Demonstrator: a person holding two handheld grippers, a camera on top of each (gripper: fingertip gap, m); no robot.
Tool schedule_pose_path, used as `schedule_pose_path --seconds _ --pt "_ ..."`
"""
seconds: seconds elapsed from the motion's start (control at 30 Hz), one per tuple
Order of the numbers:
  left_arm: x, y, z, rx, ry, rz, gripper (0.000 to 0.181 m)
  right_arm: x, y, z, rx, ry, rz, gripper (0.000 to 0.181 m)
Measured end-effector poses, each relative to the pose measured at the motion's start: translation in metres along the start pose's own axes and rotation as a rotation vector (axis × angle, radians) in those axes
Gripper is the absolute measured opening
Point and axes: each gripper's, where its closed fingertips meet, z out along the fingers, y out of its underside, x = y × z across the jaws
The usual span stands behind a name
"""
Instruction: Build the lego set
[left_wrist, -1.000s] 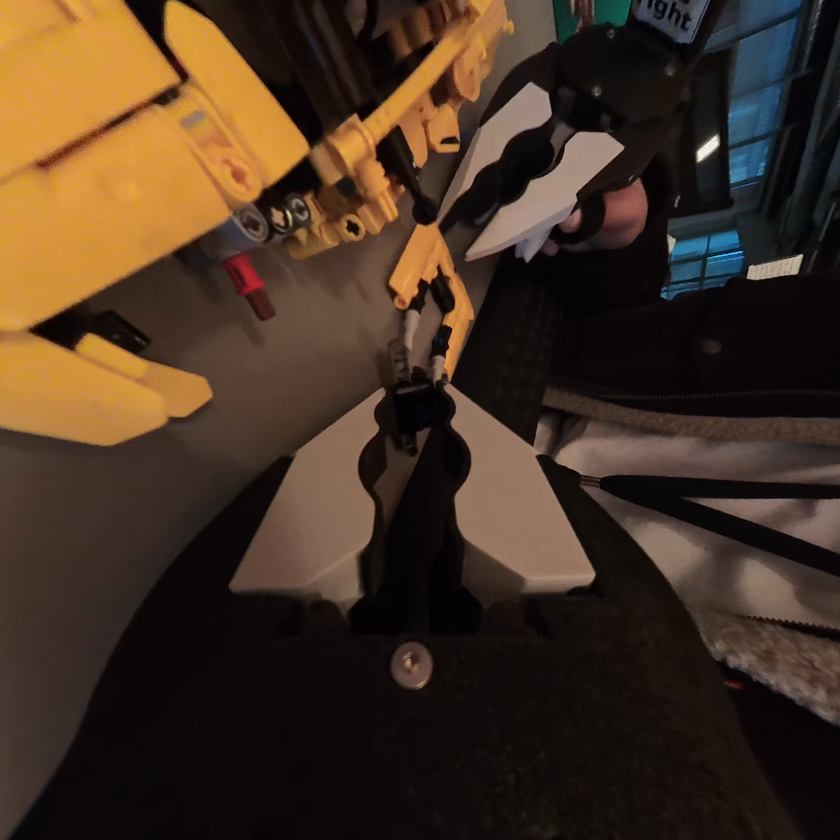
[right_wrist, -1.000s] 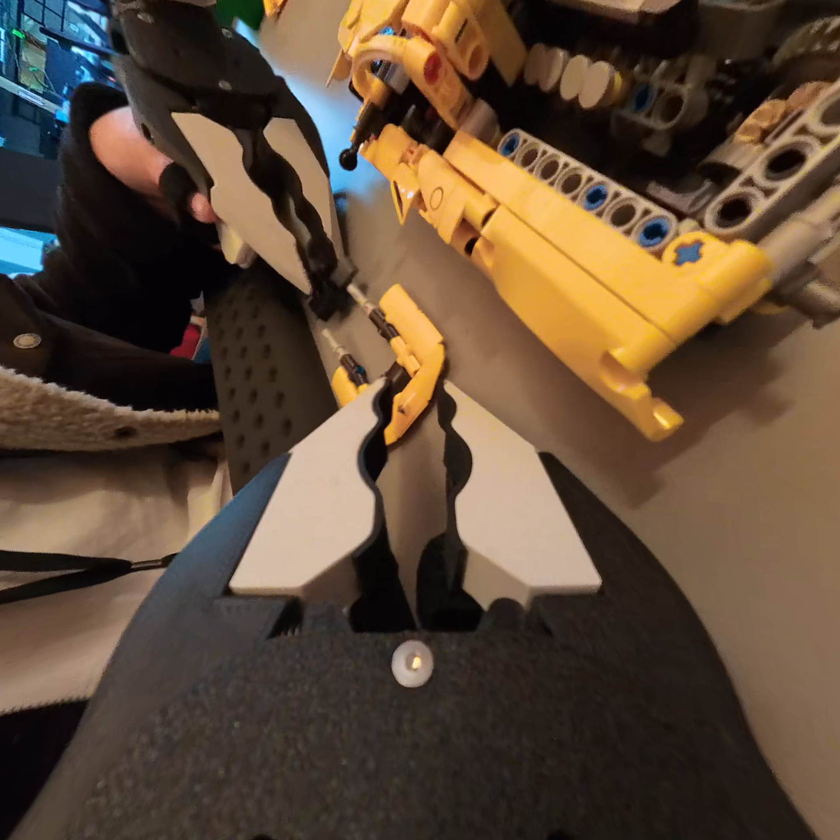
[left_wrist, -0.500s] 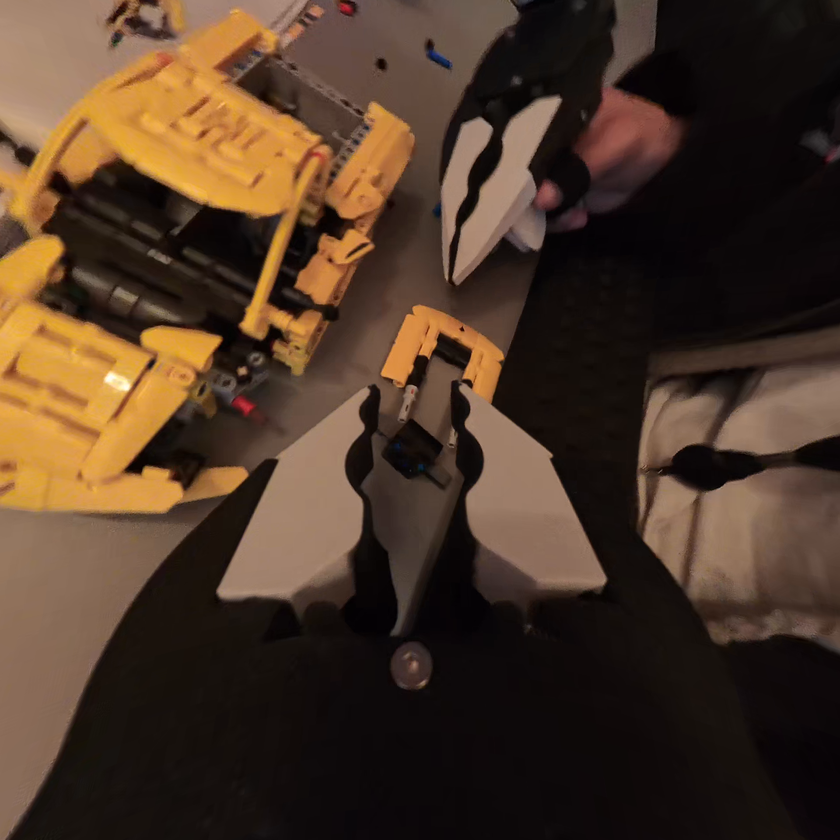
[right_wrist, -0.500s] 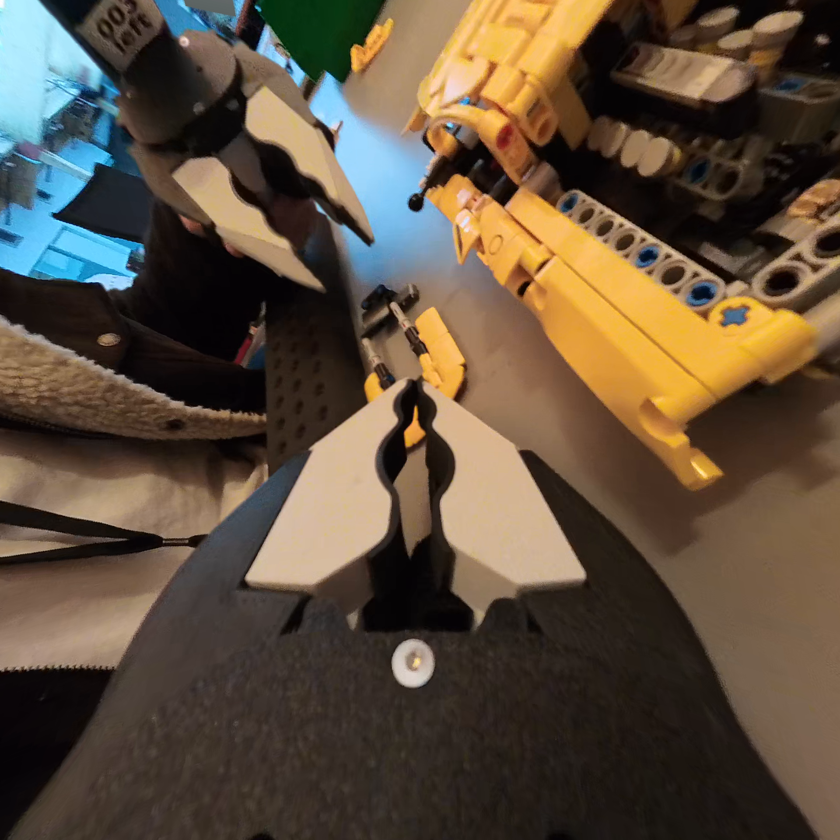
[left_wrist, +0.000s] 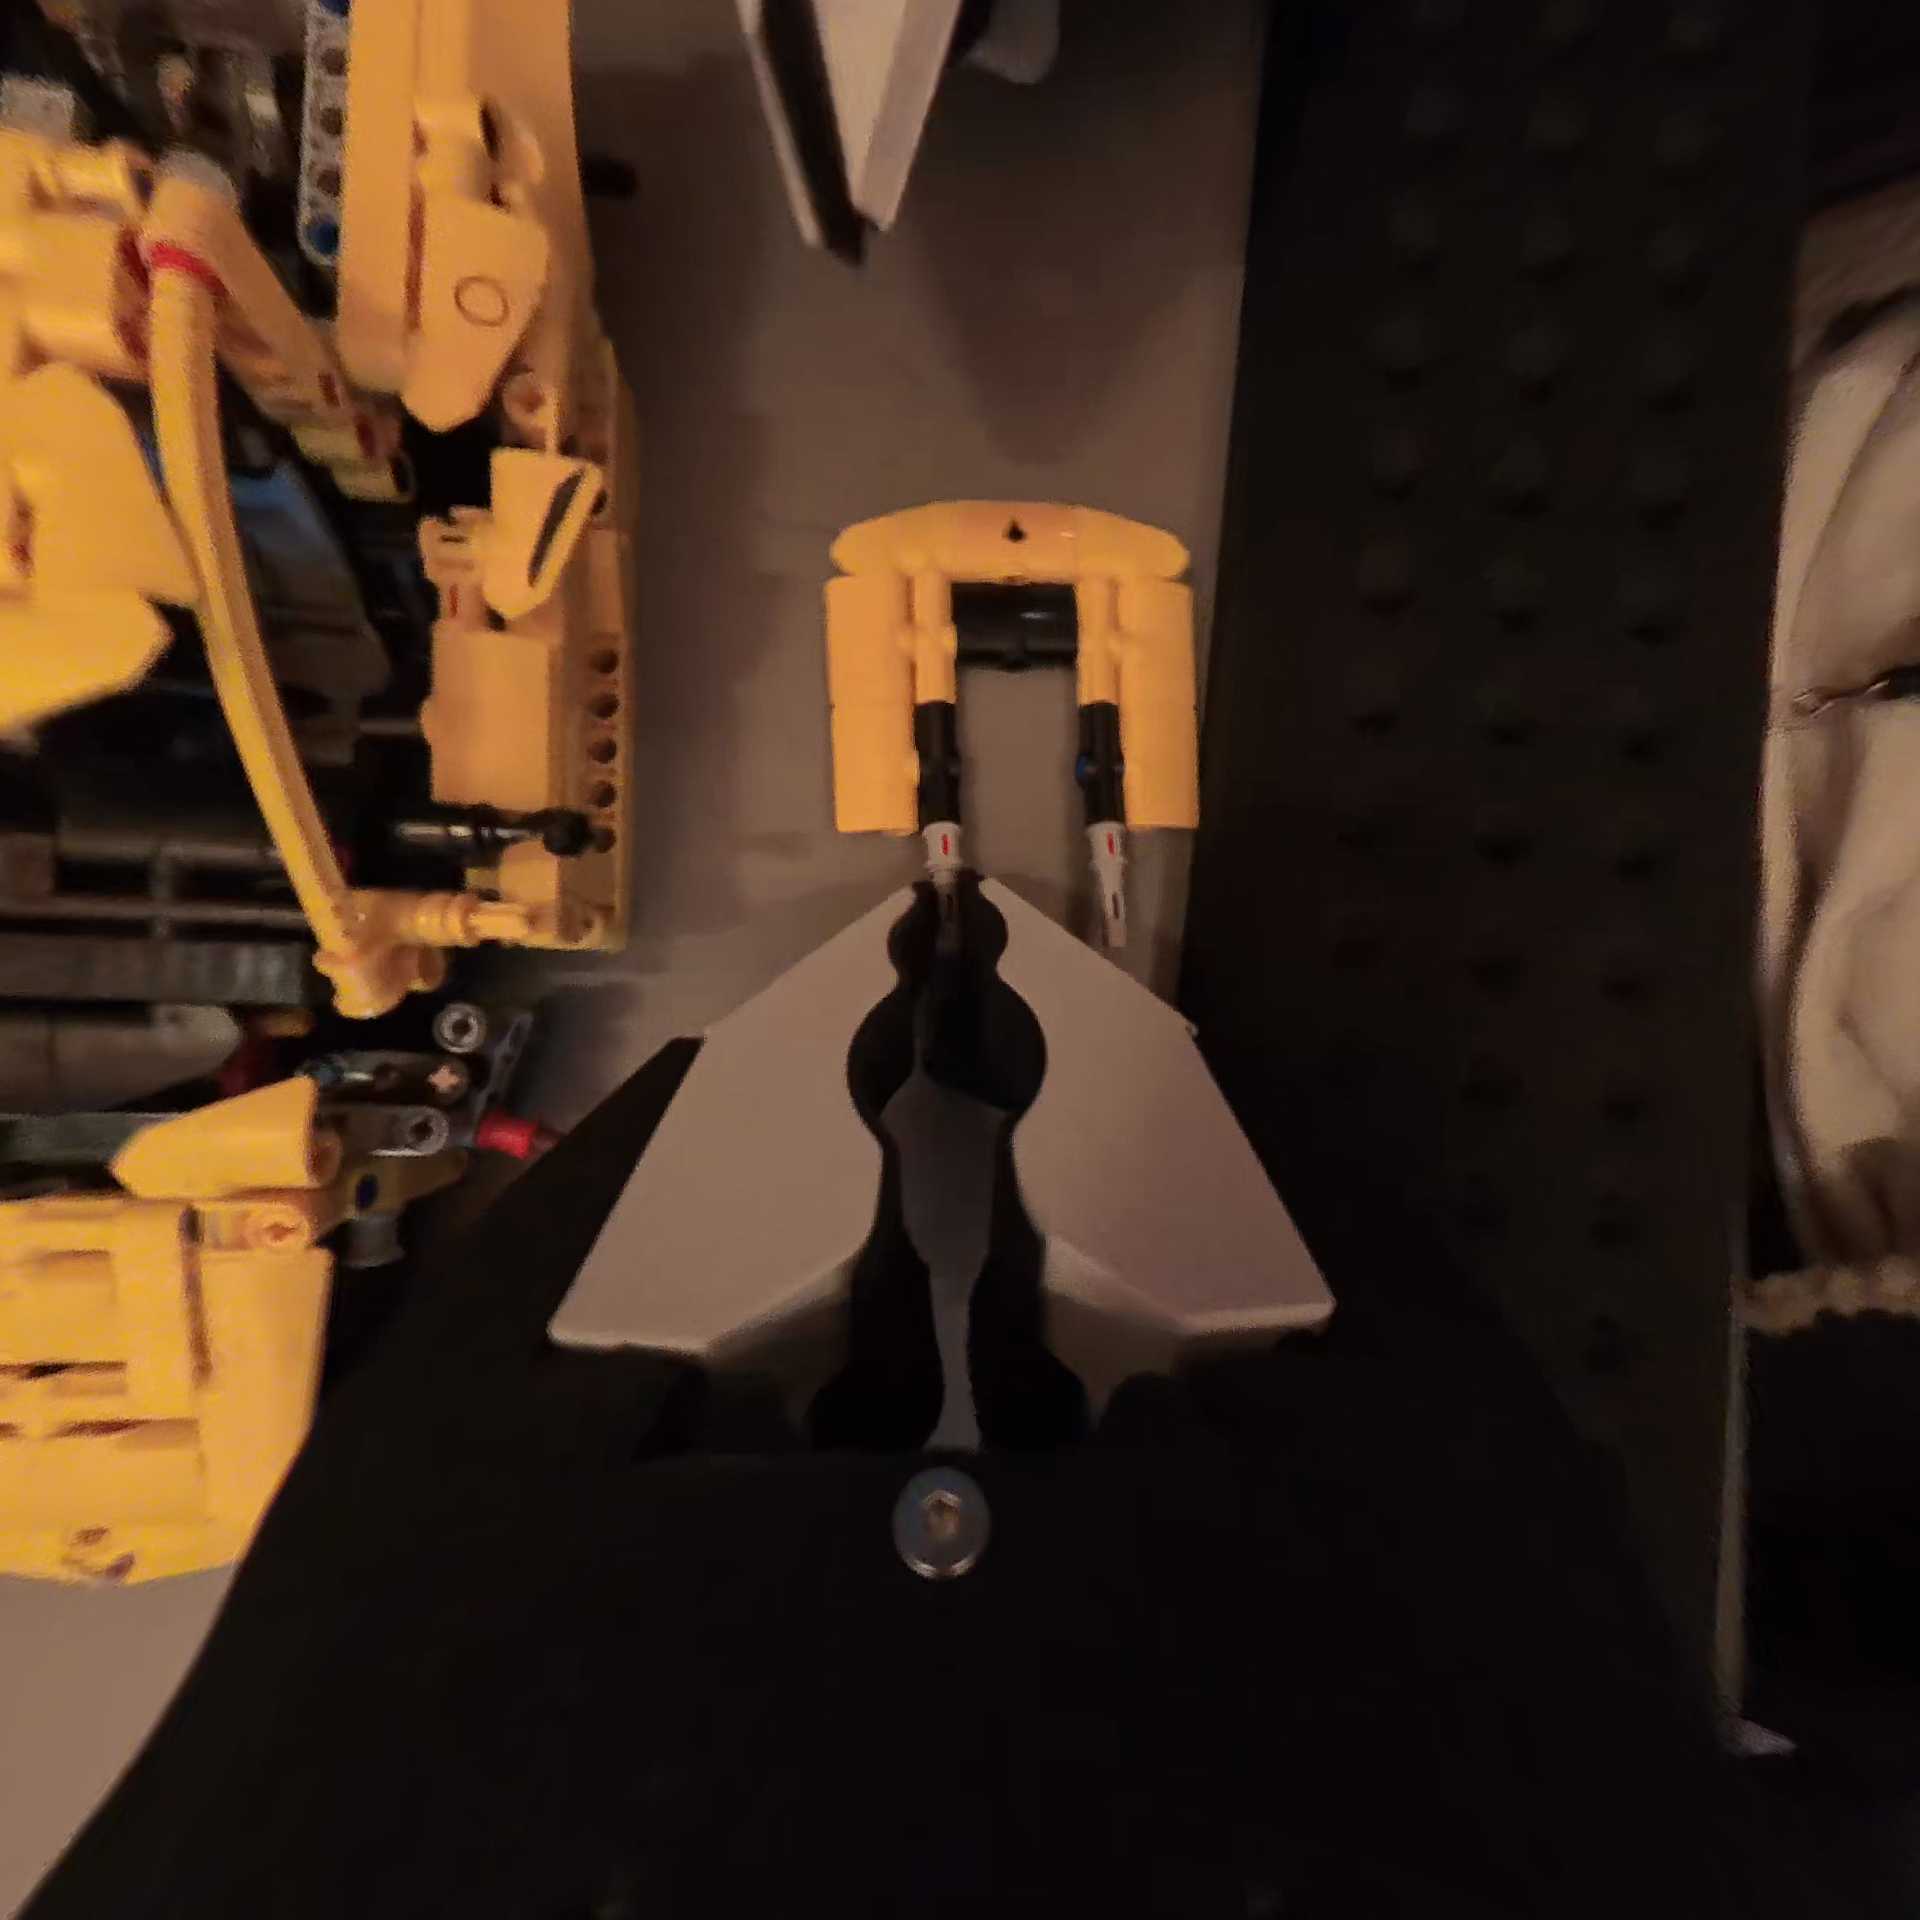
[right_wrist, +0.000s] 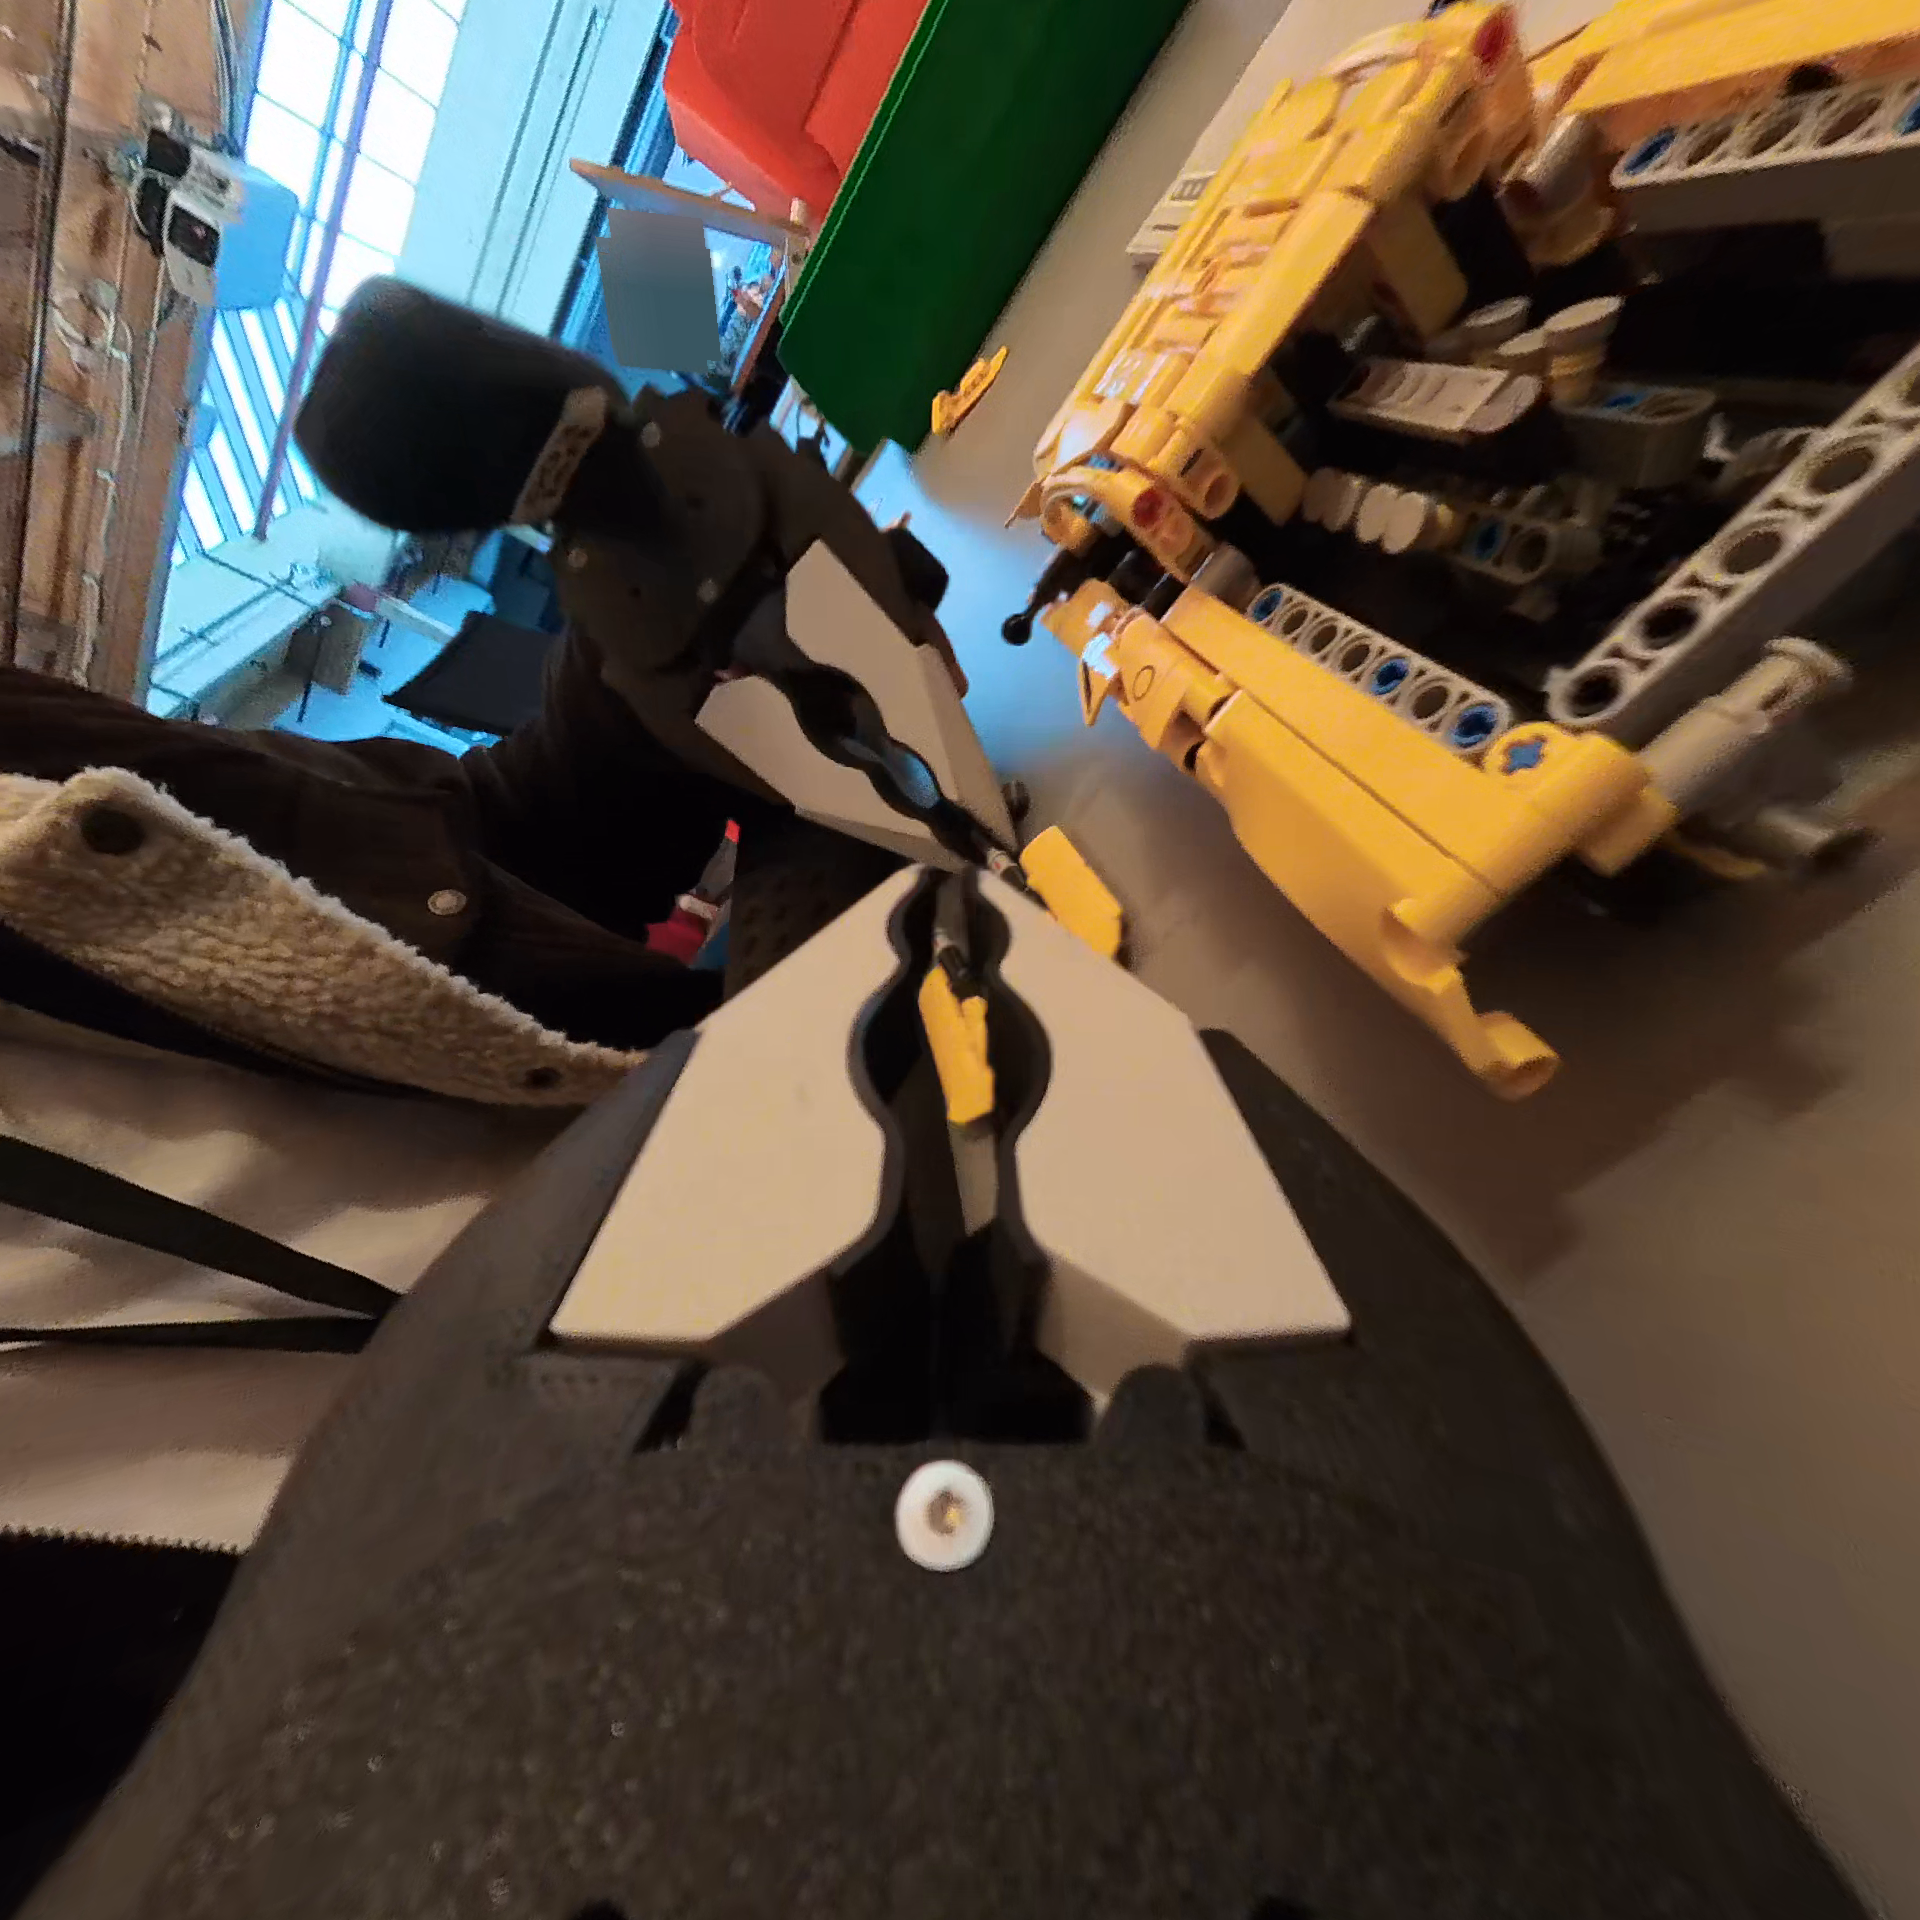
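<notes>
Bright paned windows (right_wrist: 301, 218), orange sofa (right_wrist: 790, 94), grey table (right_wrist: 1662, 1299).

Two handheld claws, matt black bodies with pale grey fingers.

Left claw (left_wrist: 948, 902): textured black housing, one silver hex screw on the centre line near the lens, grey wedge-shaped fingers (left_wrist: 764, 1164) with wavy black inner edges. Right claw (right_wrist: 945, 894): same build, whitish screw, speckled black shell. Worn by the person: dark brown corduroy jacket (right_wrist: 540, 831) with snap buttons, cream fleece lining, pale garment beneath crossed by a black cord, dark sleeve cuff.
</notes>
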Motion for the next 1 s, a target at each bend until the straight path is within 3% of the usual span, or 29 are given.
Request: schedule_pose_path --seconds 0.13,0.27,0.47,0.57,0.7,0.77,0.87,0.93,1.0 --pt "-0.007 -0.022 -0.013 0.087 -0.18 0.188 0.004 0.005 -0.006 -0.003 0.047 -0.004 0.055 0.034" --pt "-0.007 -0.051 -0.036 0.215 -0.309 0.234 0.004 -0.019 -0.01 0.005 0.082 -0.172 0.141 0.038" --pt "0.001 -0.069 -0.042 0.253 -0.389 0.334 0.004 -0.035 -0.006 0.023 0.056 -0.209 0.099 0.025" --pt "0.001 -0.073 -0.041 0.261 -0.405 0.337 0.004 -0.034 -0.009 0.023 0.08 -0.189 0.088 0.009" --pt "0.003 -0.074 -0.041 0.276 -0.395 0.32 0.004 -0.035 -0.007 0.022 0.064 -0.149 0.038 0.008" --pt "0.004 -0.073 -0.042 0.317 -0.358 0.234 0.005 -0.033 -0.007 0.022 0.053 -0.123 0.011 0.008" --pt "0.0 -0.059 -0.058 0.427 -0.241 -0.033 0.017 -0.022 -0.014 0.012 0.085 -0.032 -0.04 0.008" --pt "0.004 -0.029 -0.053 0.37 -0.076 -0.255 0.034 -0.017 -0.018 0.006 0.103 0.018 -0.087 0.008" --pt "0.004 0.002 -0.042 0.293 -0.046 -0.382 0.037 -0.015 -0.019 0.005 0.106 0.035 -0.105 0.008"
